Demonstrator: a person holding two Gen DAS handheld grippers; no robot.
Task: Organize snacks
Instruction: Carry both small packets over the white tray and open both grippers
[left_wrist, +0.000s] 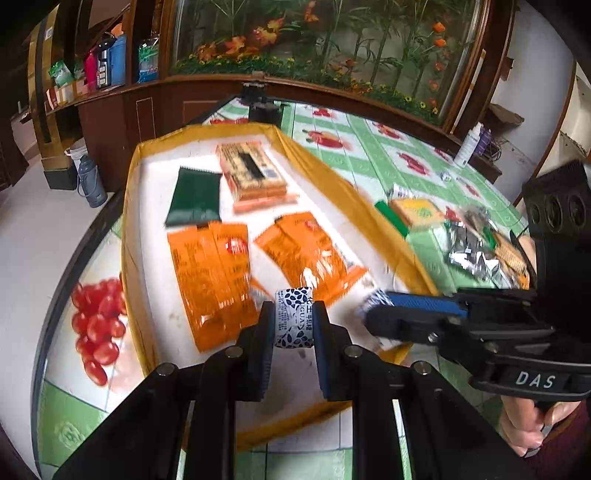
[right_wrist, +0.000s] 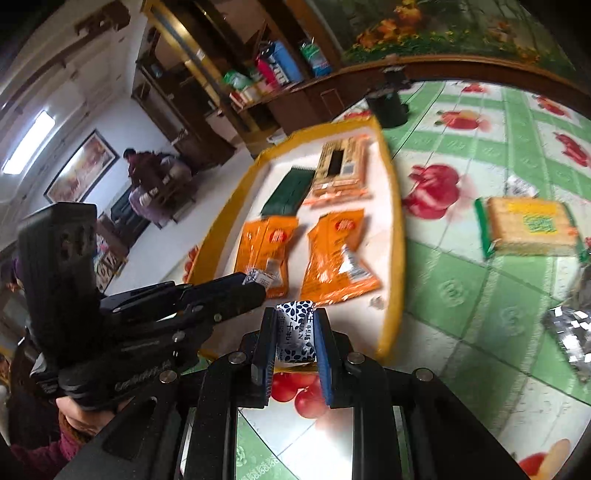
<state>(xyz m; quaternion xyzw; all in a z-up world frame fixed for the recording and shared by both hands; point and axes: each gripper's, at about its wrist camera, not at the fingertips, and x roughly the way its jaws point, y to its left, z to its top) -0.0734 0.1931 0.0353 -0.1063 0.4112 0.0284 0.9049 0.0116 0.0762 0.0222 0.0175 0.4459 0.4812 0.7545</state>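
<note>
Carrying two small sweets to the tray.

Left gripper (left_wrist: 294, 325) clamped on a blue-and-white sweet (left_wrist: 294, 322); right gripper (right_wrist: 295, 334) clamped on a second sweet (right_wrist: 295, 332), both at the near edge of the yellow-rimmed tray (left_wrist: 127, 221). Probably the delivery step: next, lowering onto bare white floor in front of the two orange packets (left_wrist: 207, 284), then opening. Already in the tray: dark green packet (left_wrist: 194, 199), biscuit pack (left_wrist: 251, 173). More snacks (left_wrist: 417, 212) loose on the fruit-print cloth (left_wrist: 369, 147). Beyond, dark wooden shelving and a flower panel.
</note>
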